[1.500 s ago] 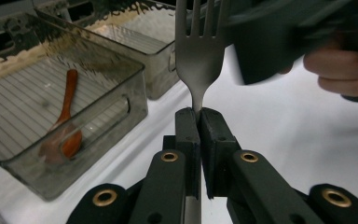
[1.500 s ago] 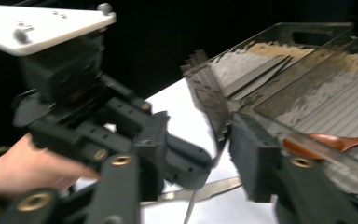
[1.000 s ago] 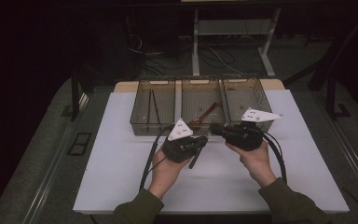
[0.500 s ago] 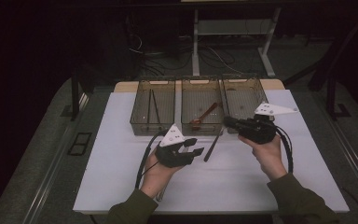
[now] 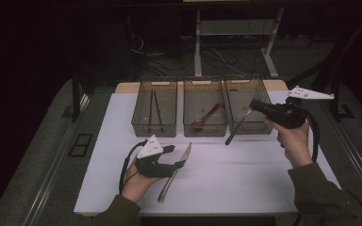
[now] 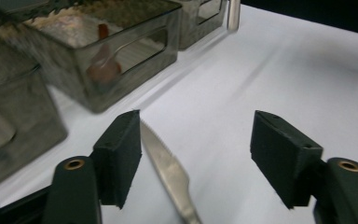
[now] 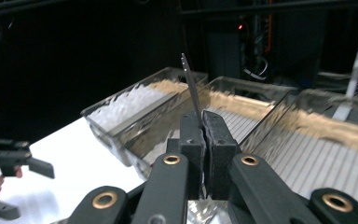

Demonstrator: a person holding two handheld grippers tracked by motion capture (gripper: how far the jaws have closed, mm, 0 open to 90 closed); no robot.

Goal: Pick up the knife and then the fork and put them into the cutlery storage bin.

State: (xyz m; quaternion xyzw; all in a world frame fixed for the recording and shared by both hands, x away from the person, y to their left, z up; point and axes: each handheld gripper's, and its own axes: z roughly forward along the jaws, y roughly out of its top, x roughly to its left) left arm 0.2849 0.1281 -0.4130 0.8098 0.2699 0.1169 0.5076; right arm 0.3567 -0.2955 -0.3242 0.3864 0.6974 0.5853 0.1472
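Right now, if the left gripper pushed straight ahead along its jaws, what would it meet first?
Probably the middle bin holding the red spoon. The left gripper has just been opening over the knife; depth is hard to judge.

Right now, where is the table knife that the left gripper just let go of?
In the high view the knife lies flat on the white table, front left, beside the open left gripper.

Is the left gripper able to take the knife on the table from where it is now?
Probably yes. The left gripper is open and its jaws have just been opening, with the knife lying flat on the white table between them. Nothing blocks it; the thin blade lying flat may make gripping awkward.
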